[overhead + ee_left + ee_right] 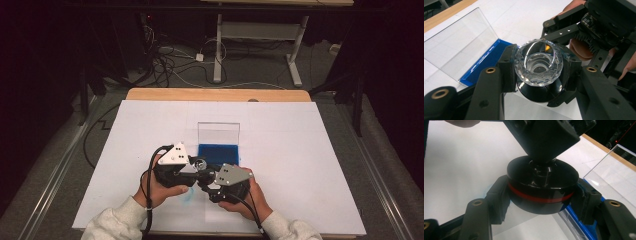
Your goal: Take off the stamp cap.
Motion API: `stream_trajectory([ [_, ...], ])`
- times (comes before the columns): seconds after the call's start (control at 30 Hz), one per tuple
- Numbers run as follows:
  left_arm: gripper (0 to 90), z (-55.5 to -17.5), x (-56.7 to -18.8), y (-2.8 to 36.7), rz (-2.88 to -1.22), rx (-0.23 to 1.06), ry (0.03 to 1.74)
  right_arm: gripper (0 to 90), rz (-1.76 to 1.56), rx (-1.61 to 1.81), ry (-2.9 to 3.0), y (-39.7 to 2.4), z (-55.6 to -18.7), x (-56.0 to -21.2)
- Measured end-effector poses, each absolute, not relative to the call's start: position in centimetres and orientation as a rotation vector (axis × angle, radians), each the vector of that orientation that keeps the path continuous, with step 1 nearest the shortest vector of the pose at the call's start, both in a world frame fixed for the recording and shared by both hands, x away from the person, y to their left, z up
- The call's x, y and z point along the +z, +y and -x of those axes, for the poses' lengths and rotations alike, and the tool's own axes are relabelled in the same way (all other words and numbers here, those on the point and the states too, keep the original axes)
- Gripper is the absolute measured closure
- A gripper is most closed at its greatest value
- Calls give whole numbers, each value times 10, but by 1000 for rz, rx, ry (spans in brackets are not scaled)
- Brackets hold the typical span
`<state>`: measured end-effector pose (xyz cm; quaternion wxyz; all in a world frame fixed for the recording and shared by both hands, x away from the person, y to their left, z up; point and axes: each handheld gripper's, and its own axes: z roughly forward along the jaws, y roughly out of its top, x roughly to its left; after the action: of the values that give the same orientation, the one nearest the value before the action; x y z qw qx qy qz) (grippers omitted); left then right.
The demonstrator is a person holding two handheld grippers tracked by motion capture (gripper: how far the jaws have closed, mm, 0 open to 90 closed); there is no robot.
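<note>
Crystal knob [538, 65] with a faceted clear head is sitting at the centre of the left gripper view, its open face turning up toward that camera, clamped between the left gripper's [538, 72] two black jaws. Beneath it a black round base [539, 93] is showing. The right gripper view is giving the other end: the same base [541, 187], a squat black disc with a red band around it, is lying pinched between the right gripper's [541, 200] jaws, with a short neck rising from its top into the left gripper's body. So the piece's long axis is running from one gripper to the other. In the high view both grippers [181, 167] [227, 184] are meeting low in the middle of the frame, over the white table [310, 150], just below a blue box [218, 152] whose clear lid [218, 132] is standing upright.
</note>
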<state>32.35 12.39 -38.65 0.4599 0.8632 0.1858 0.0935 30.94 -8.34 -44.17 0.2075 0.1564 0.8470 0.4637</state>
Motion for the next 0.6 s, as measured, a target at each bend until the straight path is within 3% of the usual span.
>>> stream_trajectory([
  [0.6,548,-318,-383,124,-2131,275,408,388,-422,1309,2357,-85,-307,-440],
])
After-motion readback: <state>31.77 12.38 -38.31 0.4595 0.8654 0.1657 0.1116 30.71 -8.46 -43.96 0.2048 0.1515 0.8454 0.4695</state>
